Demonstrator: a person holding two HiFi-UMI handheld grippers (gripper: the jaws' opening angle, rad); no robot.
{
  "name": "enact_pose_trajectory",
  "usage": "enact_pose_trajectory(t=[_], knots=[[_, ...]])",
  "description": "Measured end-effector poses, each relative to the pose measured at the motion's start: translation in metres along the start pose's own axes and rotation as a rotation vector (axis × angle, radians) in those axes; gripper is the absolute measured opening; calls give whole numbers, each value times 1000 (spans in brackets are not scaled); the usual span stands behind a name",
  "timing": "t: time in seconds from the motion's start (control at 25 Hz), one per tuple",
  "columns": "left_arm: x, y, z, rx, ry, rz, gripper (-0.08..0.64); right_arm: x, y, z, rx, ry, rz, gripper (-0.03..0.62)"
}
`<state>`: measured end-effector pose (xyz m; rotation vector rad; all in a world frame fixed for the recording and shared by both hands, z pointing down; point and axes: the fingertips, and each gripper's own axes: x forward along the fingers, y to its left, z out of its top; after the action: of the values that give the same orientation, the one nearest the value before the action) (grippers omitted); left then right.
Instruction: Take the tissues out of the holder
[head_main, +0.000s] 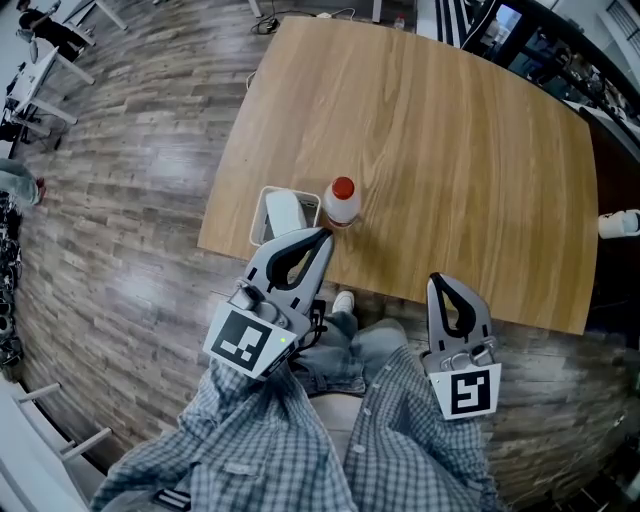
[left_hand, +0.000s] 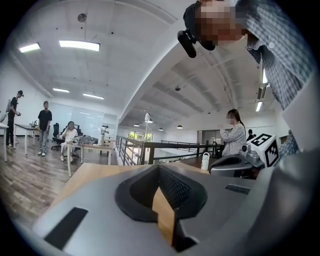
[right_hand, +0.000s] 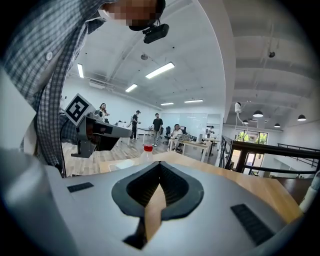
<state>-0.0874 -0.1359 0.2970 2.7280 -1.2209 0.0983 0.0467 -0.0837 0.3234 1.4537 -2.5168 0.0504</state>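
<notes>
You are holding both grippers low at the near edge of the wooden table (head_main: 450, 150), and both are empty. The left gripper (head_main: 322, 236) is pointing its clenched jaws over that edge; its own view (left_hand: 159, 169) is showing the tips meeting with nothing between them. The right gripper (head_main: 437, 280) is hanging in front of the table edge above your lap. Its jaws are also pressed together on nothing (right_hand: 160, 165).

The tissue holder (head_main: 268, 205) is sitting at the table's near-left corner, close to both the near edge and the left edge. The white tissues (head_main: 284, 212) are lying inside it. A red-capped bottle (head_main: 341, 202) is standing upright just beside the holder on its right, and the left gripper's tips are hovering just beside the bottle's base and the holder's near-right corner.

Beyond the holder and bottle, bare wood is stretching wide toward the far and right edges. A white container (head_main: 620, 223) is showing at the table's right side, well apart. Plank flooring (head_main: 130, 200) is lying open to the left of the table.
</notes>
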Motion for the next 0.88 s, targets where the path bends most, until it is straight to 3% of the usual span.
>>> enact_pose_trajectory(t=[0.2, 0.36, 0.88], knots=[[5, 13, -18, -33, 48, 14, 6, 7, -3, -13, 13, 37, 4, 8], [6, 32, -29, -87, 73, 89, 6, 18, -13, -15, 23, 46, 21, 8], [8, 77, -49, -60, 163, 289, 9, 40, -30, -20, 14, 63, 114, 8]])
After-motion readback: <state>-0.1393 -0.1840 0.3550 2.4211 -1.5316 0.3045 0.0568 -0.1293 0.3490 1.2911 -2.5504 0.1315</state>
